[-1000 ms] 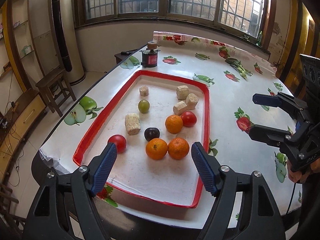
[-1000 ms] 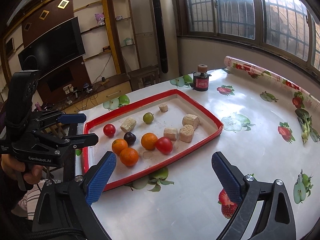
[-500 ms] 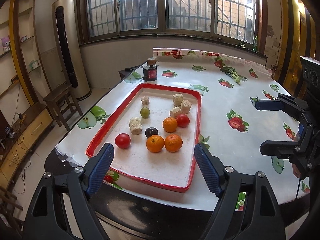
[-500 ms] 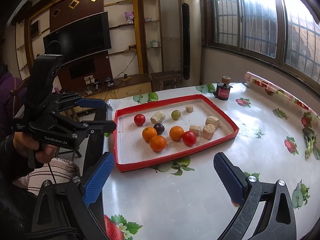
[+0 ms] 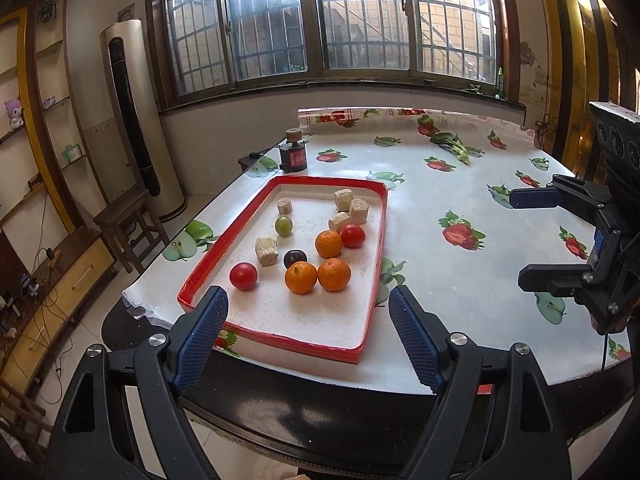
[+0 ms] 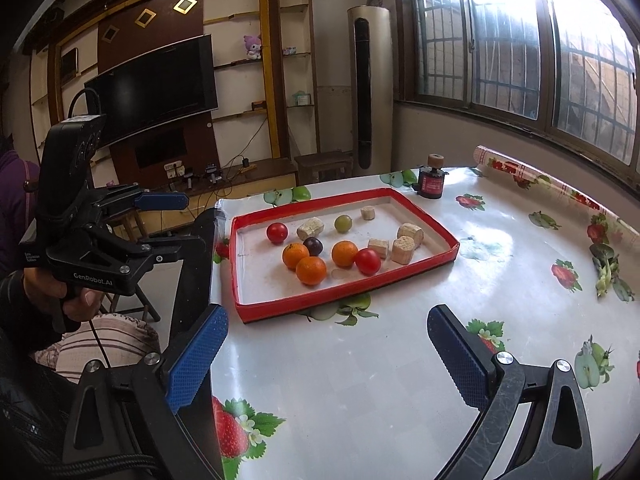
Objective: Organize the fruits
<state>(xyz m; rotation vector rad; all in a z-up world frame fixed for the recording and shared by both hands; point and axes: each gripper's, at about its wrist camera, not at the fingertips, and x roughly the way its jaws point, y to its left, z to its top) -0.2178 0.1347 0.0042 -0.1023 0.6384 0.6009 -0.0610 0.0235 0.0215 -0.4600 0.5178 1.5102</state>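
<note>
Left gripper (image 5: 308, 336): jaws spread wide with nothing between them; it hangs over the near edge of the desk, just short of the tray's near rim, touching nothing.
Right gripper (image 6: 326, 350): jaws also wide apart and empty; it hovers above bare desk cloth on the near right side of the tray, touching nothing.
Hand (image 6: 60, 300): grips the handle of the left gripper, seen at the left edge of the right wrist view.
Tray (image 5: 224, 240): red-rimmed, white inside, lying flat on the desk (image 5: 460, 280), which carries a white cloth printed with fruit.
Oranges: three in the tray; two (image 5: 301, 277) (image 5: 334, 274) sit side by side and touching near the middle, a third (image 5: 329, 244) just behind them.
Tomatoes: one (image 5: 243, 275) stands alone toward the tray's left near part; the other (image 5: 353, 235) is just beside the rear orange.
Dark plum (image 5: 295, 257): between the lone tomato and the oranges, close to the front pair.
Green grape (image 5: 283, 226): farther back, apart from the rest of the fruit.
Beige blocks: one (image 5: 267, 249) next to the plum, one (image 5: 284, 205) near the far left, three clustered (image 5: 350, 210) at the far right of the tray.
Small dark jar (image 5: 293, 155): stands upright on the desk beyond the tray's far end.
</note>
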